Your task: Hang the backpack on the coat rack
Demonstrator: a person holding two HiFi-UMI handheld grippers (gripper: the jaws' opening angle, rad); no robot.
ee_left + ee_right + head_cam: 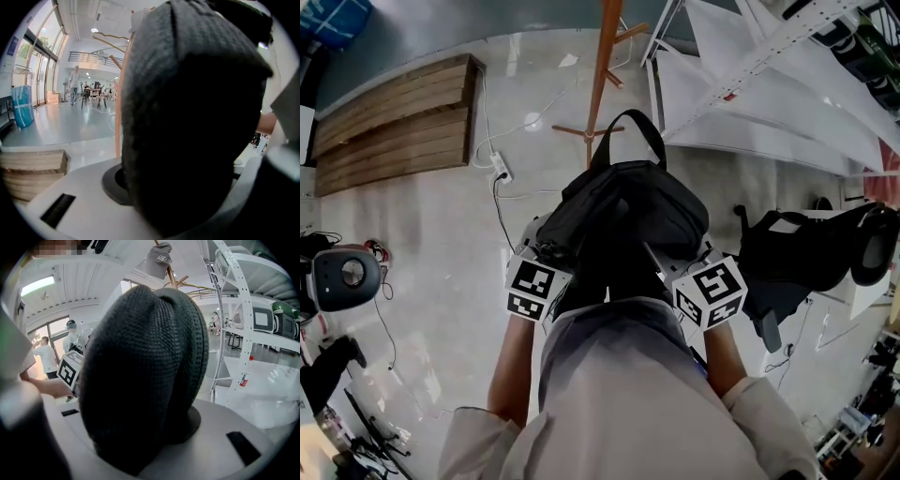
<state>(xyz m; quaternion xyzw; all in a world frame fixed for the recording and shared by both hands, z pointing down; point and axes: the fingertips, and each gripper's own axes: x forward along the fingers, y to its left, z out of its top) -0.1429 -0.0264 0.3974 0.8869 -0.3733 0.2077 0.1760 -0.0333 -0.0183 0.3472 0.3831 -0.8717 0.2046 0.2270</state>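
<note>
**Before the orange-brown wooden coat rack (602, 66), a black woven-fabric backpack (628, 211) is held up**

Between the two hand-held grippers, the backpack is carried clear of the pale glossy floor (441, 253), close to the person's chest. Its looped top handle (628, 131) is raised toward the rack's pole, near it but not seen to touch it. The left gripper (548, 251) is clamped on padded black fabric at the backpack's left side, which fills that gripper's view. The right gripper (692, 255) is likewise closed on a bulging fold of the same mesh-textured fabric at the right side. A grey cap (158, 259) is seen hanging high on the rack. A second black bag (797, 253) lies on a white table (862, 295) to the right, and a slatted wooden pallet (394, 122) rests on the floor to the left.
</note>
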